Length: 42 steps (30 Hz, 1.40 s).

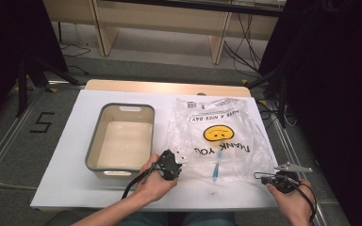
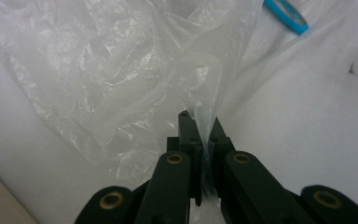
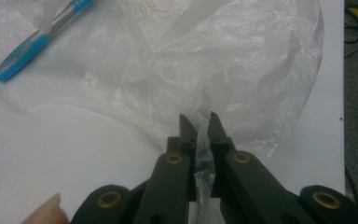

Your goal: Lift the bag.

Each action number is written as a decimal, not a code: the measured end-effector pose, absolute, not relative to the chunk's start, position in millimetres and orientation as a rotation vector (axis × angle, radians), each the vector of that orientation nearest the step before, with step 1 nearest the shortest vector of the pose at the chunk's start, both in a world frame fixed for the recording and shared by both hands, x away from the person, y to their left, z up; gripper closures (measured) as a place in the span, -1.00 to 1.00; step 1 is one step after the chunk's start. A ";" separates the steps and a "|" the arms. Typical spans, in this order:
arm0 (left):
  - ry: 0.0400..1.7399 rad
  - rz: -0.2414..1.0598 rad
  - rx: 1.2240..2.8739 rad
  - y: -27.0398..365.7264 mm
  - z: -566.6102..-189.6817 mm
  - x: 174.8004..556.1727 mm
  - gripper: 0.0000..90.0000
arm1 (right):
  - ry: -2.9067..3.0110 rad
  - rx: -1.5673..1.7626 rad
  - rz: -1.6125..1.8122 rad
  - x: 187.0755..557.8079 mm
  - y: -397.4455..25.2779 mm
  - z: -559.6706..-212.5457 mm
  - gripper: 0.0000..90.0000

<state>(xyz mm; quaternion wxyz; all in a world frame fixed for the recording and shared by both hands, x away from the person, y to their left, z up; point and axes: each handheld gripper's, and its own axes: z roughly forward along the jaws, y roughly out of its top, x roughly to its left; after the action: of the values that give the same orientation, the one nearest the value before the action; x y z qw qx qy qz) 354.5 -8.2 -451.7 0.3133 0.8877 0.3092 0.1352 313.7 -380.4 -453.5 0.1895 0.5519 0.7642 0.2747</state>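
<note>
Left gripper (image 1: pixel 169 165): low centre of the high view, jaws pinched tight on the near left edge of the plastic bag (image 1: pixel 219 134); in its own view a strip of film runs between the closed tips (image 2: pixel 199 122).
Right gripper (image 1: pixel 283 178): lower right of the high view, jaws clamped on a twisted strip of the bag's near right edge, seen at (image 3: pixel 201 128).
Bag: lies flat right of centre, print upside down from here, its near end held by both grippers.
Toothbrush (image 1: pixel 217 165): blue, inside the bag near the held end, upper left in the right gripper view (image 3: pixel 37 37).
Tub (image 1: pixel 120 141): grey-rimmed, empty, left of the bag, just apart from it.
Table (image 1: pixel 61 155): white top under everything.
Risk: the film is thin and slippery; a sharp pull could tear it or slide it out of a jaw.
Risk: lifting the held end unevenly could let the toothbrush roll out through the mouth onto the table.
</note>
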 end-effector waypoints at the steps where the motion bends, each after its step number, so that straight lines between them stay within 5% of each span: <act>1: 0.809 0.365 2.332 -7.6 -449.4 354.2 0.98 | 2.141 1.555 0.776 313.4 -380.7 -453.0 1.00; 42: 0.820 0.461 2.099 13.9 -407.6 363.4 0.99 | 2.001 1.565 0.892 309.4 -388.8 -436.2 1.00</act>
<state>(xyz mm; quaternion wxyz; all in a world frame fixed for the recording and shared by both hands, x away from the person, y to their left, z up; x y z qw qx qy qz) 363.4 13.9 -407.6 0.4084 0.8330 0.3253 0.1829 309.4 -388.8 -436.2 0.2226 0.5668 0.7245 0.3229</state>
